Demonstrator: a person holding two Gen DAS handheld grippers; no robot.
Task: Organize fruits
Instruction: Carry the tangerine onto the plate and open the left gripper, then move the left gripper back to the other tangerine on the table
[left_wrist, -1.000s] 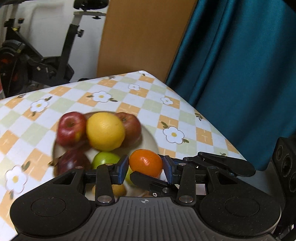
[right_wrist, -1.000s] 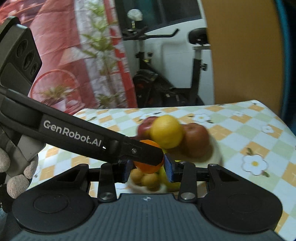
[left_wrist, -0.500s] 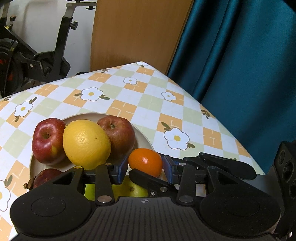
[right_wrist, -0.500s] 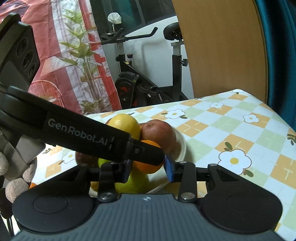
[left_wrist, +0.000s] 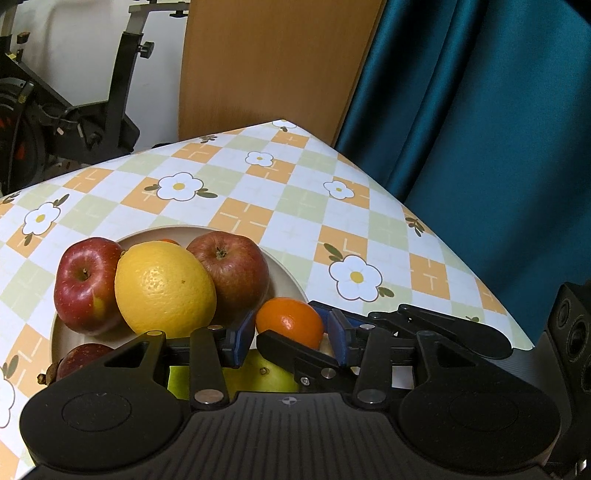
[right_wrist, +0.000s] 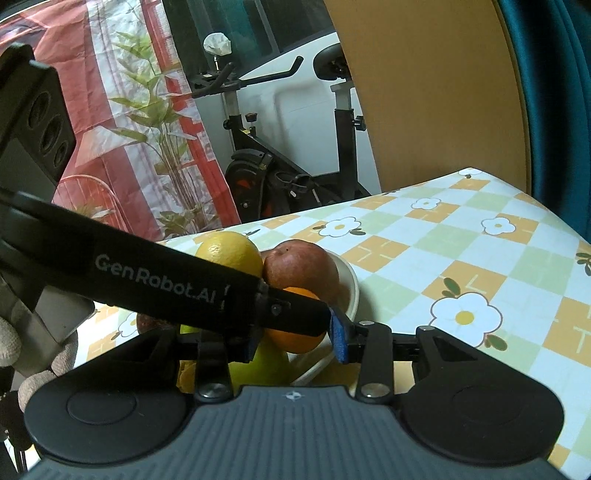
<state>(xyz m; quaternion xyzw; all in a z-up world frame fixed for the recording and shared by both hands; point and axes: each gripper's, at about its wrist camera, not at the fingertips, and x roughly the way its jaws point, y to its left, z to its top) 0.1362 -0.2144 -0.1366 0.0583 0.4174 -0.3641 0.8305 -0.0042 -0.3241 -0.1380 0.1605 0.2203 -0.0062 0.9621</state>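
A small orange mandarin (left_wrist: 290, 322) sits between the blue pads of both grippers, just above the near right rim of a cream plate (left_wrist: 284, 271). My left gripper (left_wrist: 286, 341) and my right gripper (right_wrist: 295, 341) both close on it from crossing directions; it also shows in the right wrist view (right_wrist: 295, 334). The plate holds a big yellow citrus (left_wrist: 164, 286), red apples (left_wrist: 86, 282) (left_wrist: 231, 266) and a green apple (left_wrist: 258, 374) under the grippers.
The table has a checked flower cloth (left_wrist: 354, 236); its right edge runs close by a teal curtain (left_wrist: 480, 129). A wooden board (left_wrist: 266, 59) and an exercise bike (right_wrist: 288, 158) stand behind the table.
Both grippers moved down and closer to the plate with the mandarin between them. The fruit pile slid up in the left view and looks larger.
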